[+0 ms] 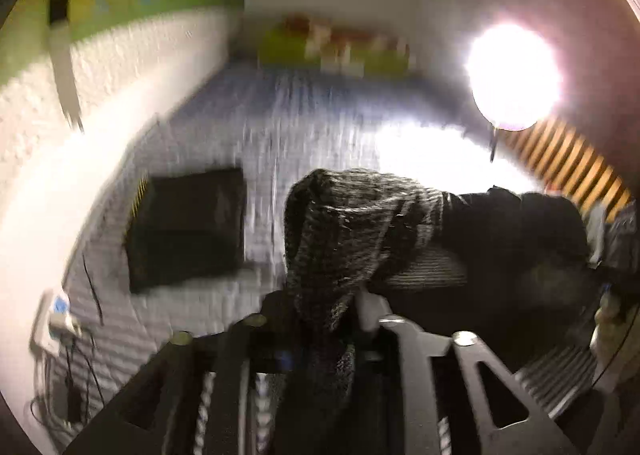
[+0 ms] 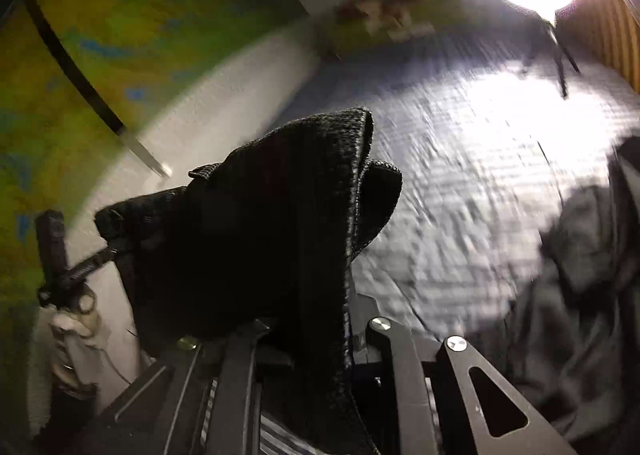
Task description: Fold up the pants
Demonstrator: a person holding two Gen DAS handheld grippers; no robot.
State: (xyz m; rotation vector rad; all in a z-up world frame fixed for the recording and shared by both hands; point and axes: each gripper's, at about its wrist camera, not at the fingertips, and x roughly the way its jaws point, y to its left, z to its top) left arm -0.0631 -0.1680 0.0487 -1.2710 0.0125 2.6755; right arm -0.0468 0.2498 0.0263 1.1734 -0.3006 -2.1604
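Observation:
The pants are dark knit fabric, lifted above the bed. In the left wrist view my left gripper is shut on a bunched fold of them. The cloth rises over the fingers and trails right into a dark mass. In the right wrist view my right gripper is shut on another part of the pants, which stand up in a hemmed peak above the fingers. The fabric stretches left toward a black tool held by a hand. The cloth hides both sets of fingertips. Both views are motion-blurred.
The bed has a blue-and-white striped cover. A folded black garment lies on its left side. More dark clothes are heaped at the right. A bright ring light stands at the far right, with pillows at the head. A white wall runs along the left.

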